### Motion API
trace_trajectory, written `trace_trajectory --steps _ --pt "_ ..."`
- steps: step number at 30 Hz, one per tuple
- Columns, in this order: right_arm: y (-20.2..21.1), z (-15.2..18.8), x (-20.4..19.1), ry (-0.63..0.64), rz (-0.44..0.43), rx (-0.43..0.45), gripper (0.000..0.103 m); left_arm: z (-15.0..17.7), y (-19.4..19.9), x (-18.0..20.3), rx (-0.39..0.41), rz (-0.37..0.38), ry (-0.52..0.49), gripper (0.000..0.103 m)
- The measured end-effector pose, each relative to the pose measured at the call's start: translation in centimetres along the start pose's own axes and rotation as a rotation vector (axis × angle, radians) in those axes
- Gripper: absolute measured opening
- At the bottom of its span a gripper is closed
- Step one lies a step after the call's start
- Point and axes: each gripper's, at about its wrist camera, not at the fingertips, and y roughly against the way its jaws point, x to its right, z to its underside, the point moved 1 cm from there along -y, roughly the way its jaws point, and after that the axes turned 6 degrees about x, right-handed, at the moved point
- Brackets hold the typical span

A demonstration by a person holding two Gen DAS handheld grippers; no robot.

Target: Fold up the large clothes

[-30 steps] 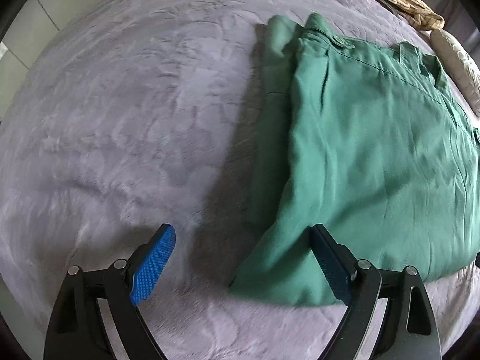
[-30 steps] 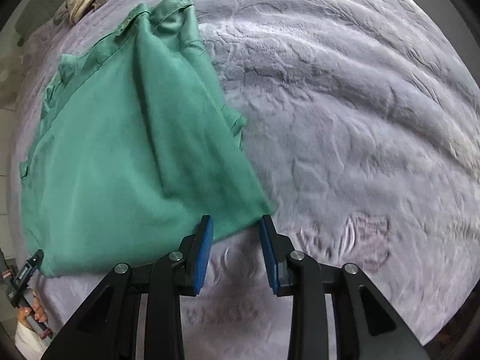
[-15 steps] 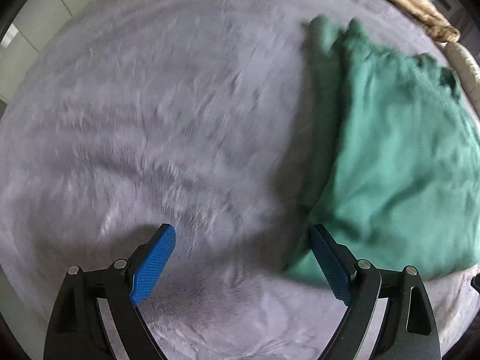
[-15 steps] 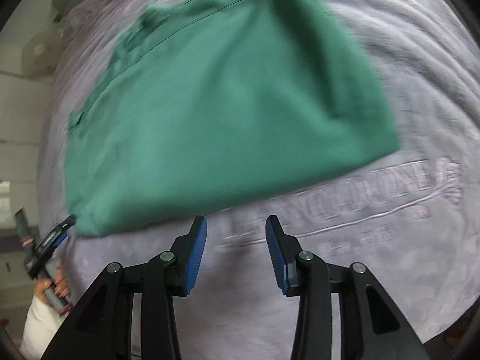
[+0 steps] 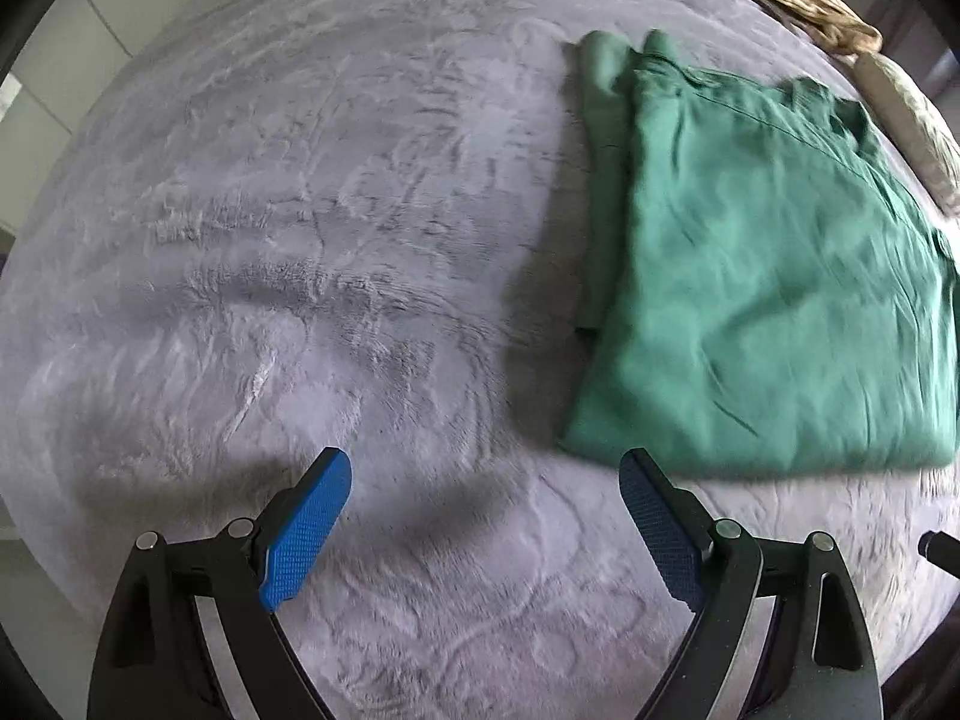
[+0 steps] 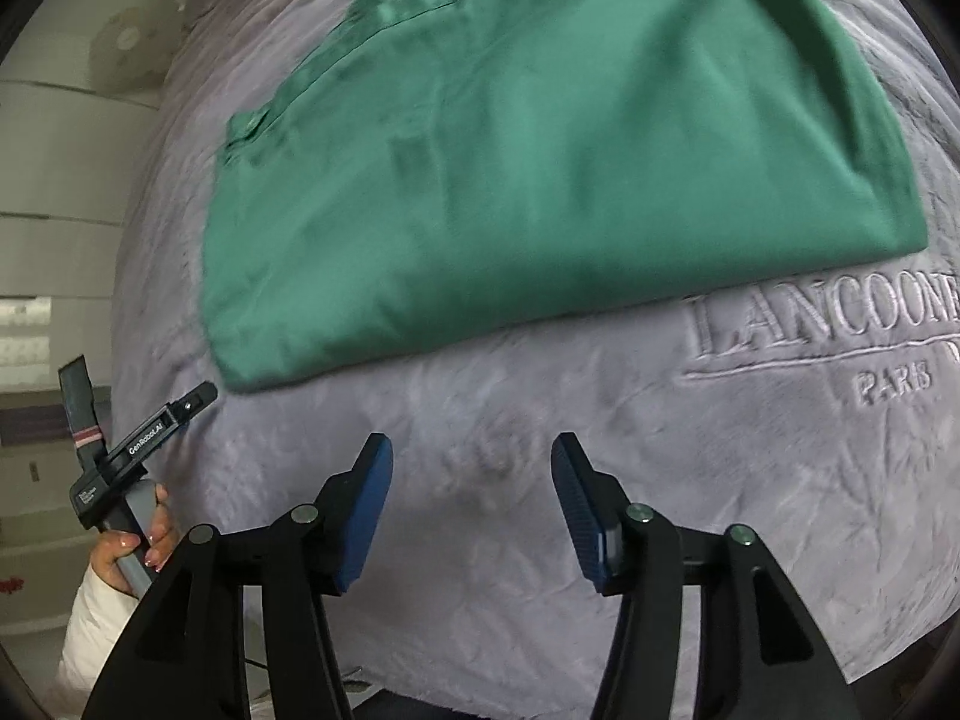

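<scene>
With the green garment [image 6: 540, 150] lying folded flat on the grey bed blanket [image 5: 300, 240], both grippers hover off its near edge, left gripper [image 5: 486, 516] spread wide and empty, right gripper [image 6: 474, 498] just opening, empty, so a fold looks finished and the next move calls for regripping an edge.

Left claw [image 5: 483, 516]: jaws spread wide, blue pads facing each other, nothing between them; points steeply down at the bed. In the right wrist view it shows at the bed's left edge, its grey handle held in a hand [image 6: 135, 546] with a white sleeve

Right claw [image 6: 471, 504]: jaws parted about halfway and just been opening, nothing between the blue pads; tilted down toward the bed, clear of it
</scene>
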Motion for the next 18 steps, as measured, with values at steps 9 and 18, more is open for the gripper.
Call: trace_trajectory --steps 9,18 --pt "-0.2 1.0 -1.4 -0.005 -0.021 -0.003 0.082 0.9 2.2 1.1 0.016 0.027 0.01 0.103" --pt "-0.8 1.3 -2.3 -0.023 -0.04 0.007 0.084 0.2 1.8 2.4 0.012 0.019 -0.012 0.103"
